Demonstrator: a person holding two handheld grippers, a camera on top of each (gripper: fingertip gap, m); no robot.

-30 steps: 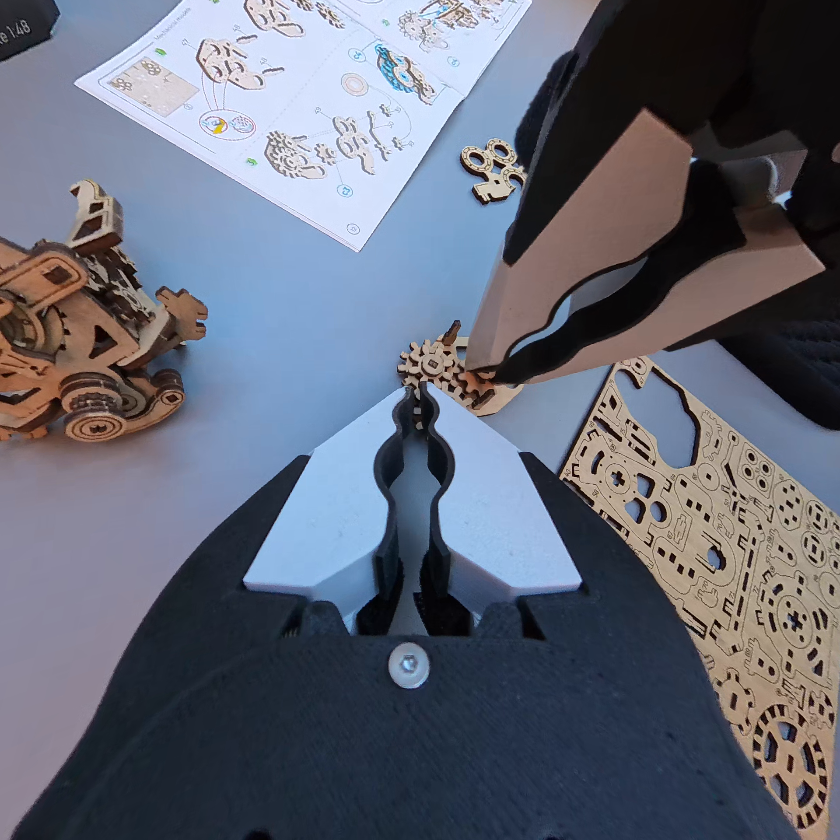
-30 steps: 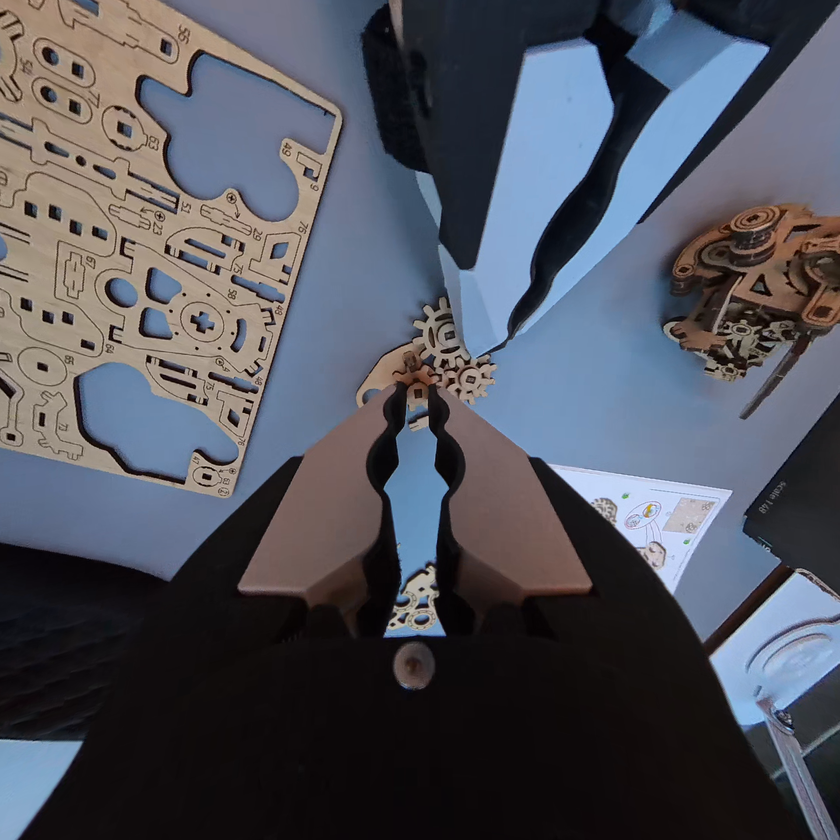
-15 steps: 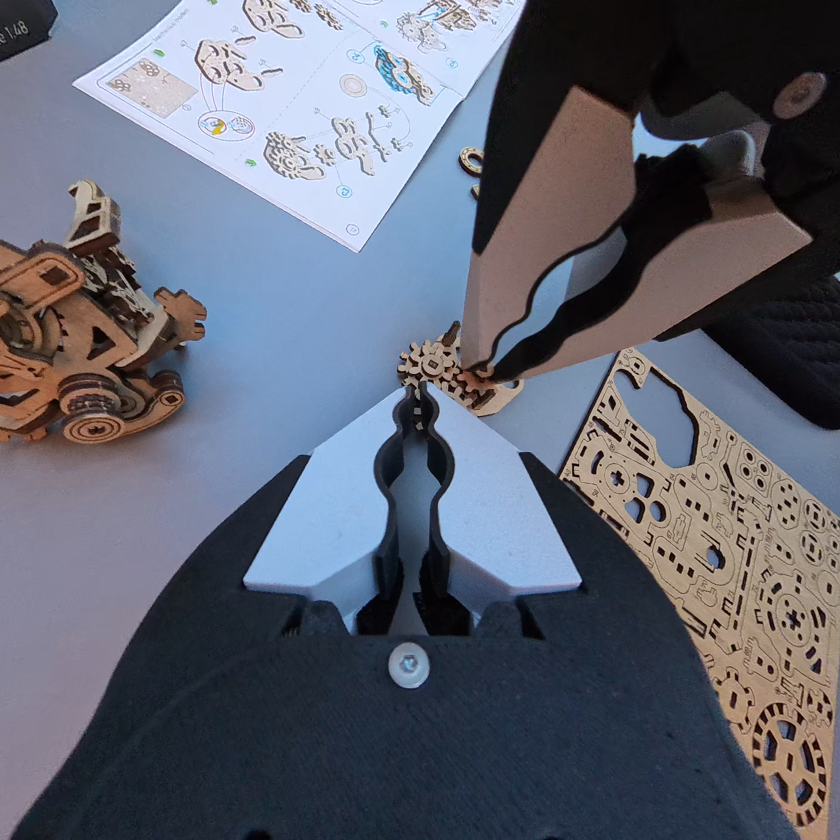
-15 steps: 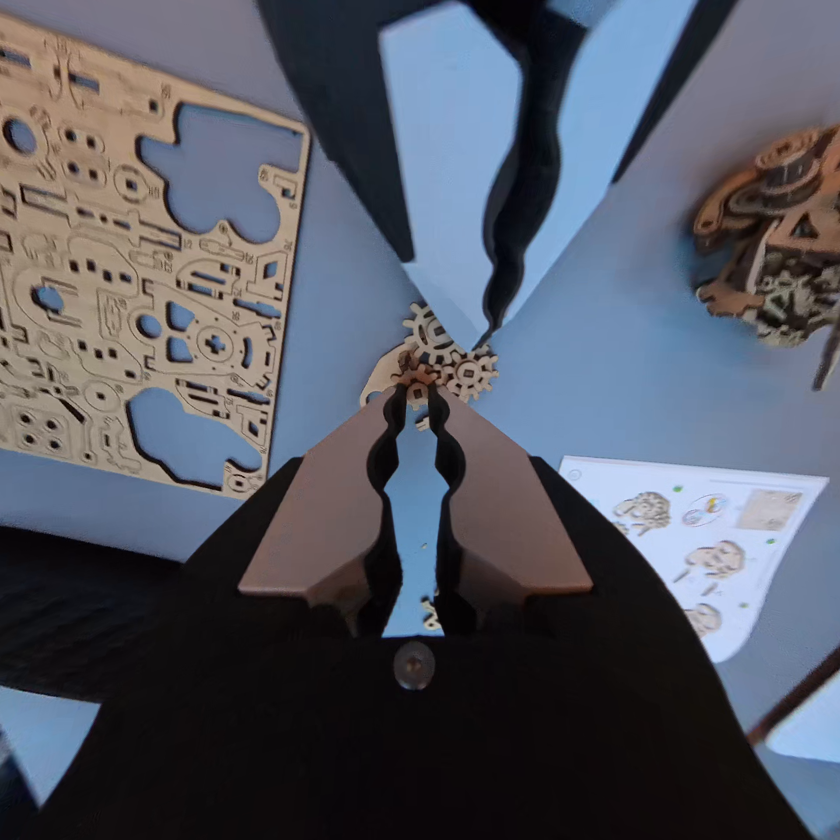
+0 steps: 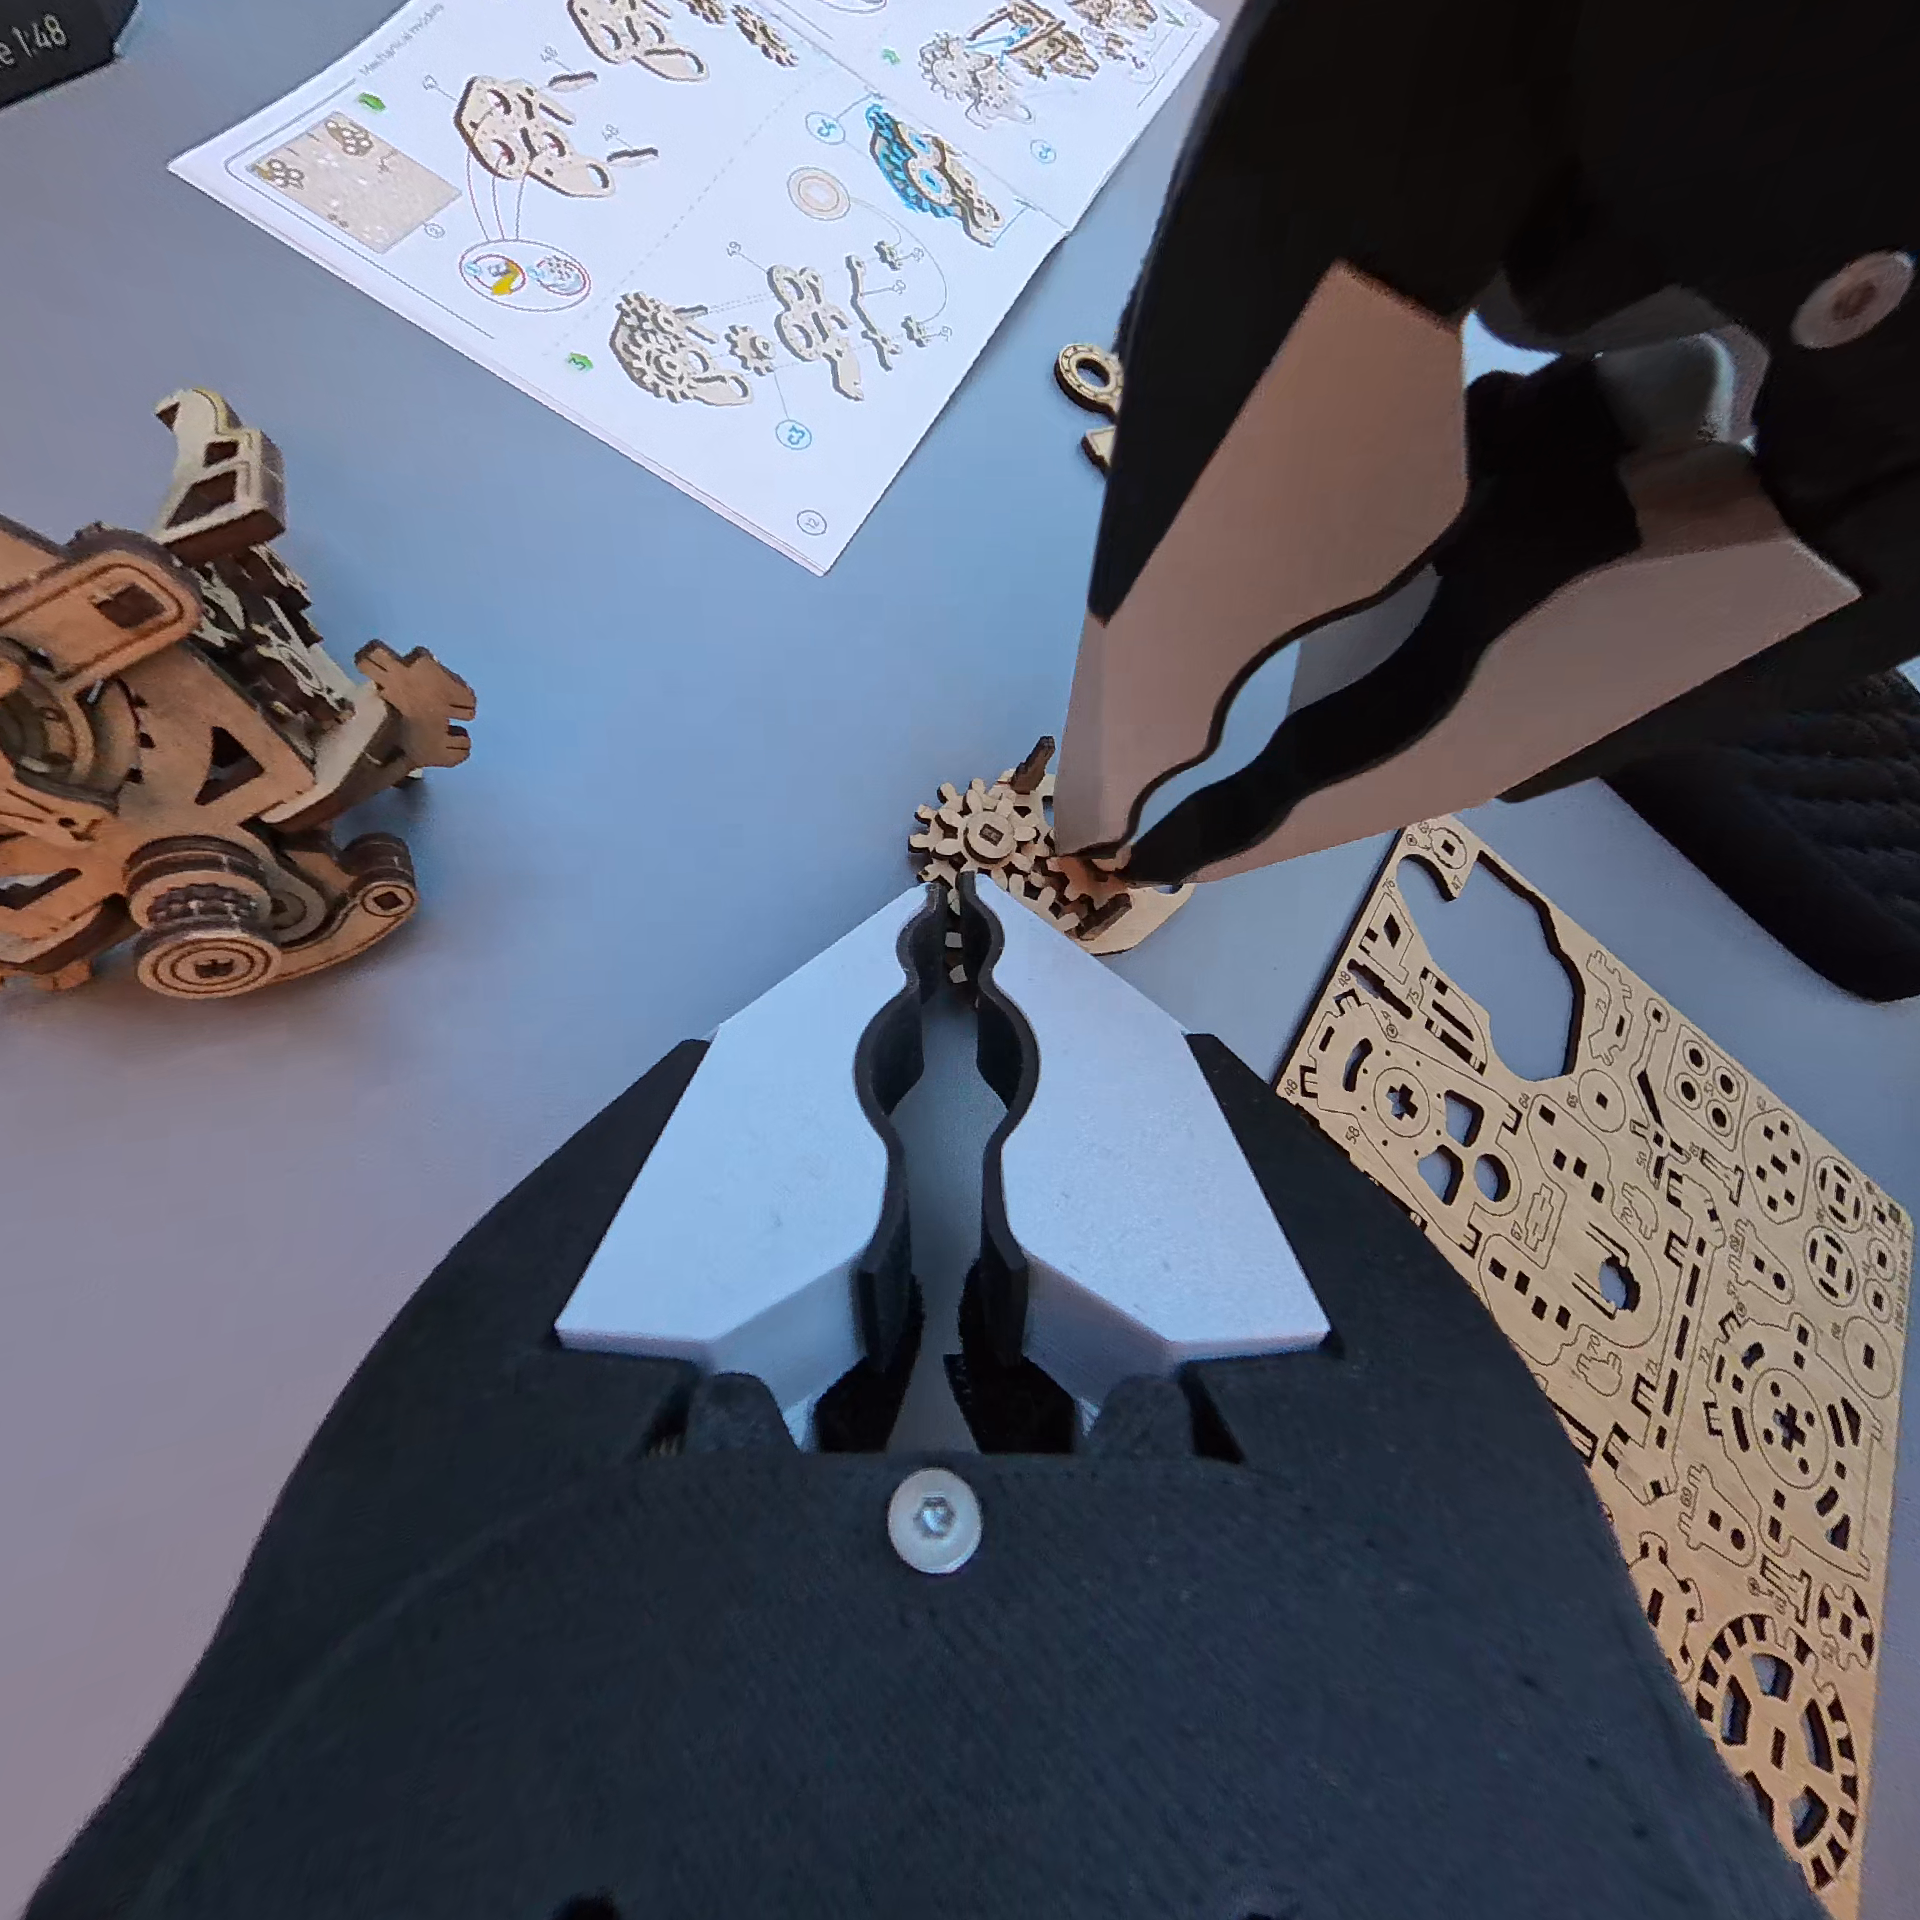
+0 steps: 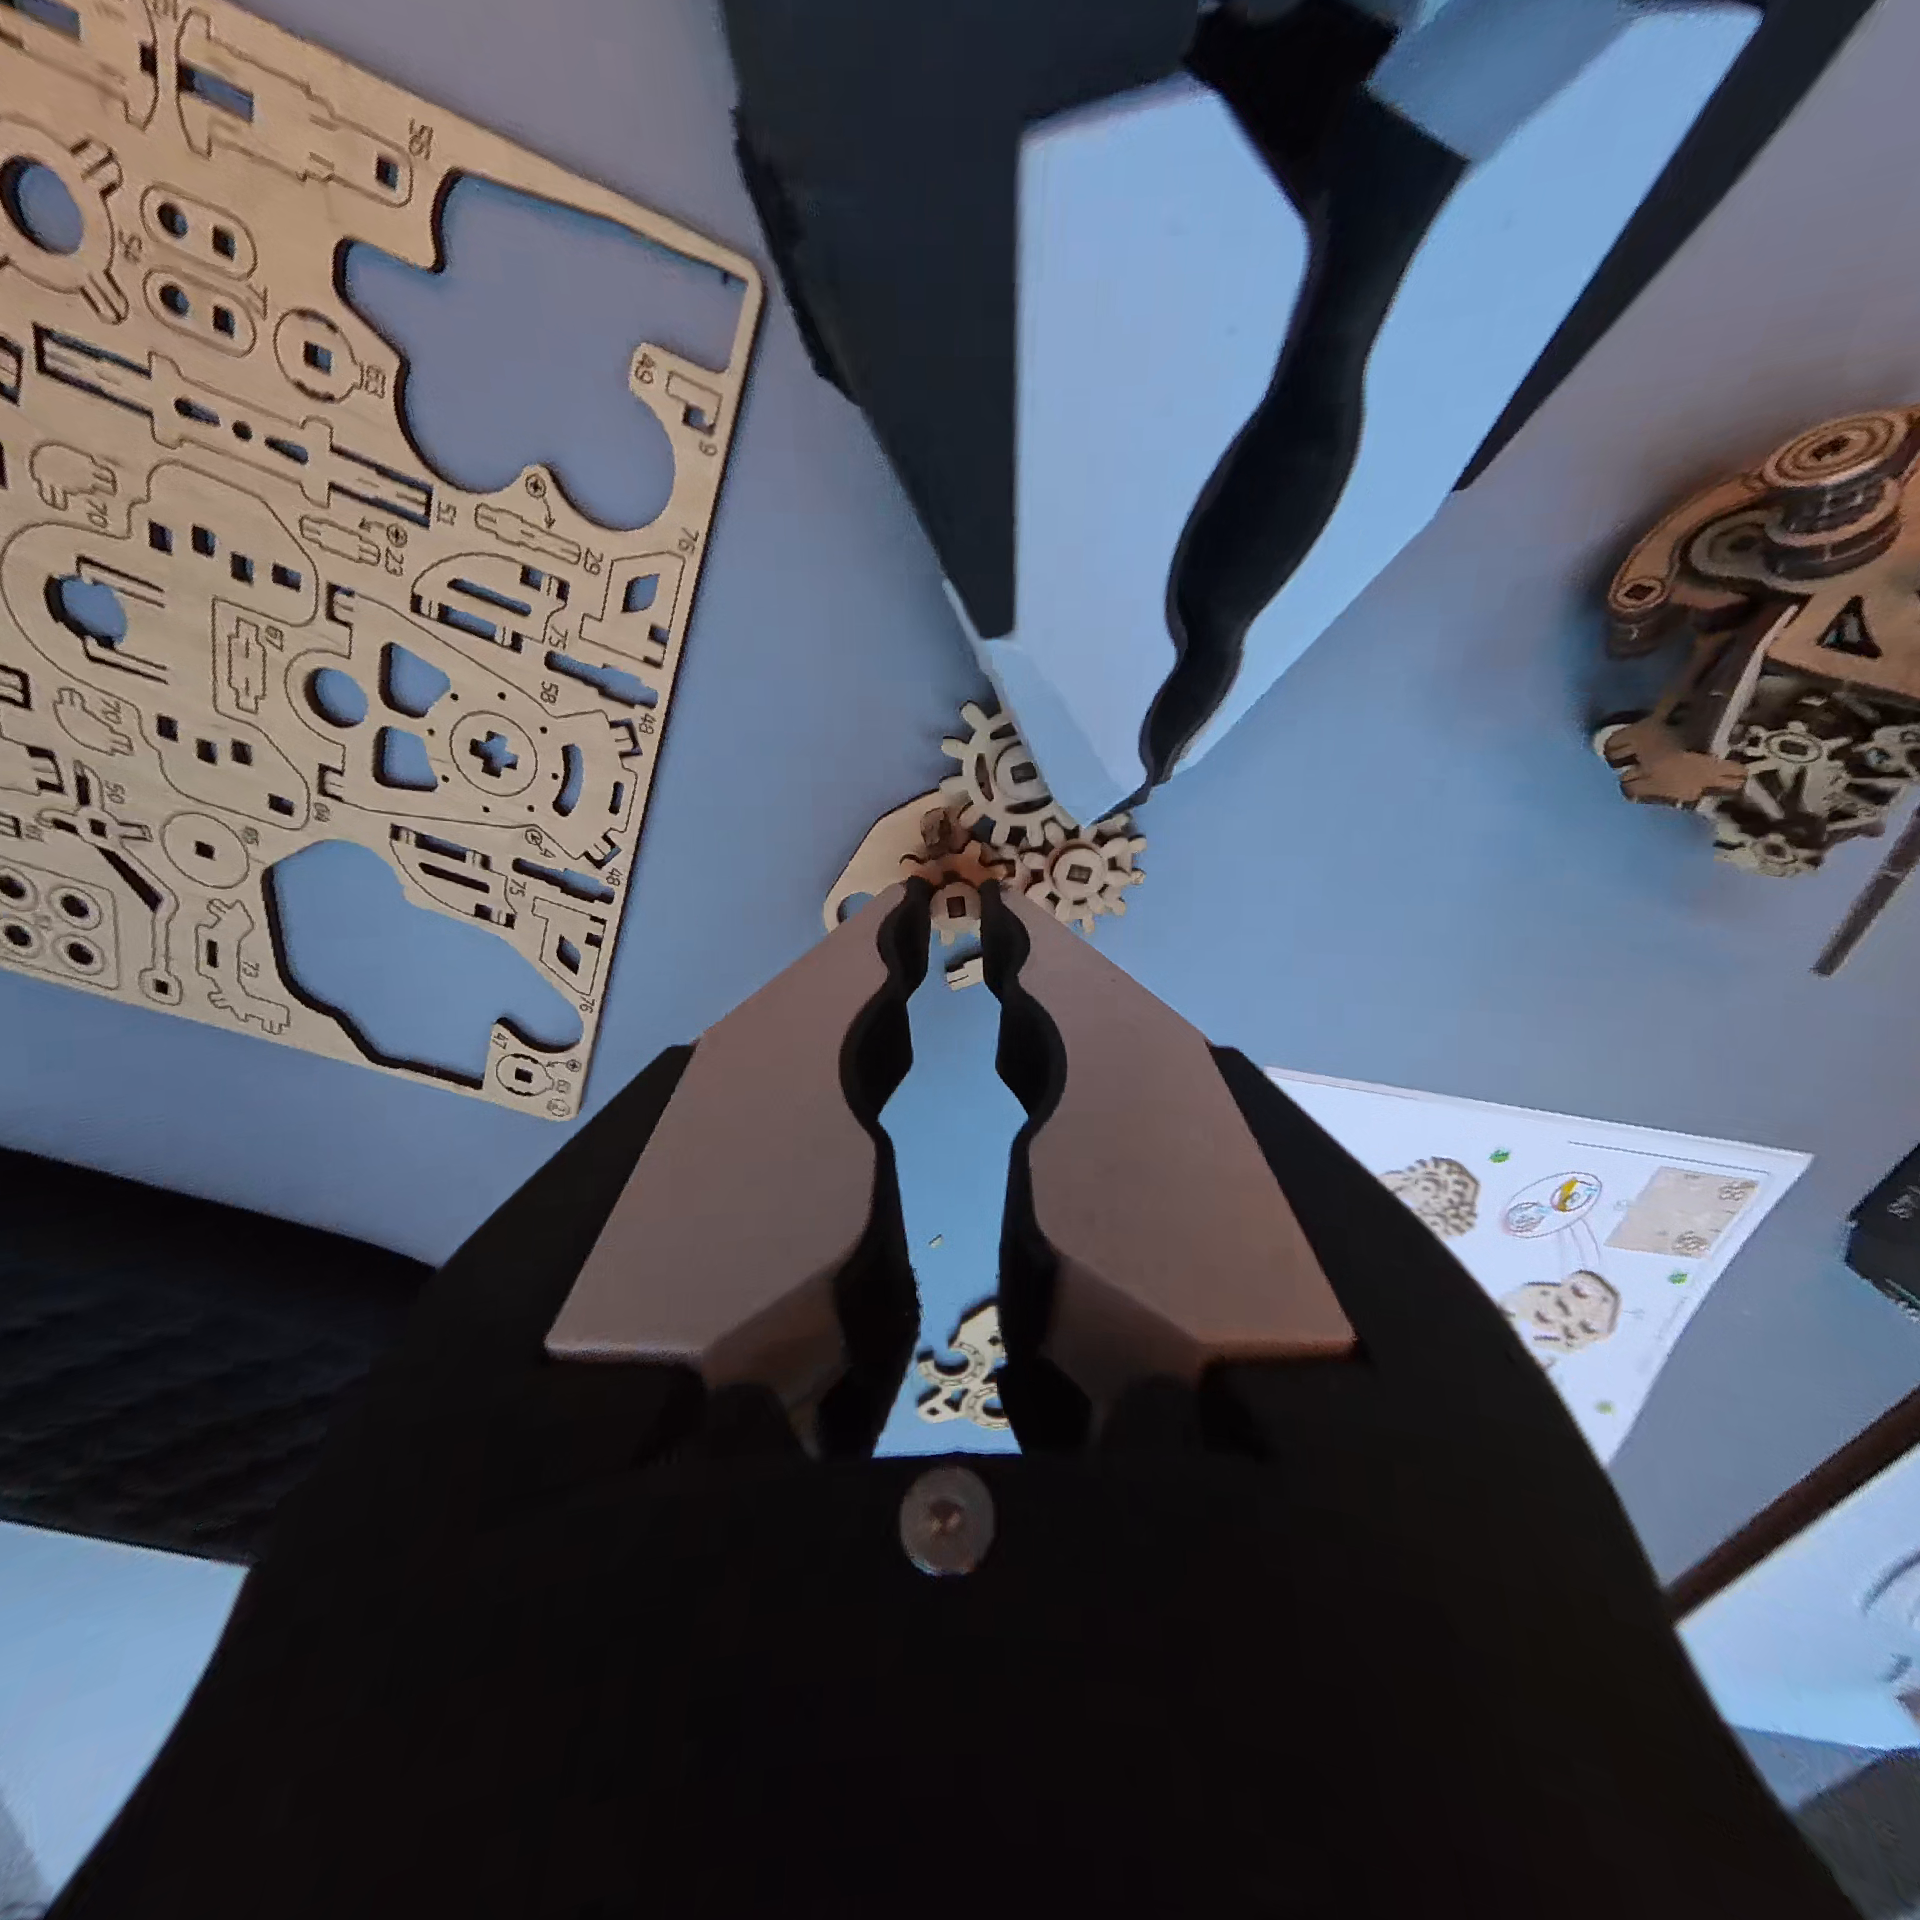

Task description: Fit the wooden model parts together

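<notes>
A small wooden gear assembly (image 5: 1101, 914) lies on the grey table: a flat base plate (image 6: 868, 878) with two toothed gears (image 6: 1003, 774) on it. My left gripper (image 5: 961, 894), with white fingers, is shut on the near edge of the assembly, and gear teeth show between its tips. It comes in from the top in the right wrist view (image 6: 1138, 800). My right gripper (image 6: 954, 896), with tan fingers, is shut on a small wooden gear (image 6: 954, 878) and holds it down against the base plate beside the two gears. It also shows in the left wrist view (image 5: 1117, 857).
A laser-cut parts sheet (image 5: 1662, 1247) lies right of the assembly. A built wooden model (image 5: 156, 748) stands at the left. An instruction sheet (image 5: 675, 208) lies behind. A loose wooden piece (image 5: 1086, 384) lies near it. A black pad (image 5: 1818, 831) is at the right. The grippers are tip to tip, or close to it.
My right gripper has tilted and shifted a little left over the assembly, still shut on the small gear. My left gripper and the assembly have stayed put.
</notes>
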